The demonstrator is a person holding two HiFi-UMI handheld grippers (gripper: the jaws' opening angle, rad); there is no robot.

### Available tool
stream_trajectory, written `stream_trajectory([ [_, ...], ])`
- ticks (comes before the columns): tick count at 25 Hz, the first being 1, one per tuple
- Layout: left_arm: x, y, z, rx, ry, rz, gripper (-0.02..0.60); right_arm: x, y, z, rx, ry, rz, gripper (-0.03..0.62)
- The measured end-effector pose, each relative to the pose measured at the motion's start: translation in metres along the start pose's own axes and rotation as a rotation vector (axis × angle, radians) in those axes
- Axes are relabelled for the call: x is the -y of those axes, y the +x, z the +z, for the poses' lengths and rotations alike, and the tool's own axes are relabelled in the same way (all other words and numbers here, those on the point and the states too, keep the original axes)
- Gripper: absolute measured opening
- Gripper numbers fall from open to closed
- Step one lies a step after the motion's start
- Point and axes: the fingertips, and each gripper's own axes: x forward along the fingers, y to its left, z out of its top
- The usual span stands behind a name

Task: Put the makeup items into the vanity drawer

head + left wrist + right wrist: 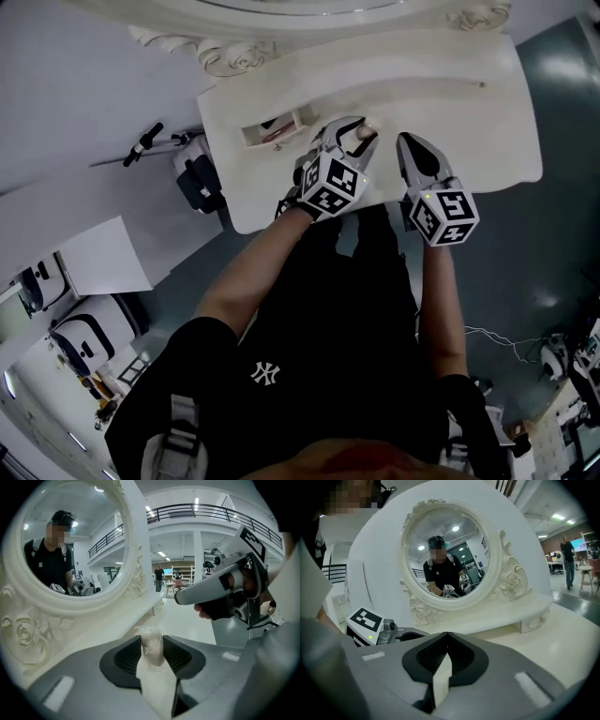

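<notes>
My left gripper [359, 134] hovers over the white vanity top [450, 94] and is shut on a small clear, pinkish makeup item [152, 645] that sticks up between the jaws. The item also shows as a pale tip [369, 130] in the head view. Just left of that gripper, a small drawer [251, 139] stands open with a dark reddish thing inside. My right gripper [412, 145] hangs beside the left one, jaws shut with nothing between them [446, 641]. The round mirror [445, 559] with its carved frame rises behind.
A second small drawer [532, 620] is shut under the mirror shelf at the right. On the floor left of the vanity stand white cases [98, 253] and a dark-and-white bag [197, 183]. A cable [497, 337] lies on the floor at the right.
</notes>
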Motion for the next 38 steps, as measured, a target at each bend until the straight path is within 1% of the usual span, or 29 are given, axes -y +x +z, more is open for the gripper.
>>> stream_trajectory([
  [5, -0.032, -0.042, -0.027, -0.016, 0.029, 0.062, 0.150, -0.039, 0.020, 0.000, -0.011, -0.033, 0.047, 0.025],
  [11, -0.071, -0.082, -0.064, -0.061, 0.083, 0.123, 0.150, -0.076, 0.040, -0.003, -0.033, -0.065, 0.092, 0.024],
  [18, -0.104, -0.106, -0.095, -0.101, 0.129, 0.158, 0.150, -0.103, 0.059, -0.006, -0.058, -0.091, 0.119, 0.025],
  [22, -0.110, -0.109, -0.107, -0.108, 0.176, 0.140, 0.150, -0.118, 0.070, -0.010, -0.076, -0.107, 0.136, 0.025],
  [27, -0.113, -0.109, -0.120, -0.115, 0.260, 0.080, 0.157, -0.134, 0.083, -0.013, -0.096, -0.127, 0.154, 0.025],
  [30, -0.111, -0.109, -0.127, -0.127, 0.321, 0.033, 0.181, -0.142, 0.089, -0.016, -0.109, -0.140, 0.164, 0.025],
  [32, -0.110, -0.112, -0.129, -0.129, 0.348, 0.016, 0.200, -0.146, 0.091, -0.018, -0.119, -0.146, 0.171, 0.025],
  [34, -0.112, -0.116, -0.131, -0.128, 0.338, 0.015, 0.203, -0.150, 0.094, -0.021, -0.128, -0.148, 0.178, 0.025],
  [38, -0.115, -0.125, -0.132, -0.093, 0.282, 0.027, 0.201, -0.160, 0.104, -0.032, -0.154, -0.162, 0.188, 0.025],
])
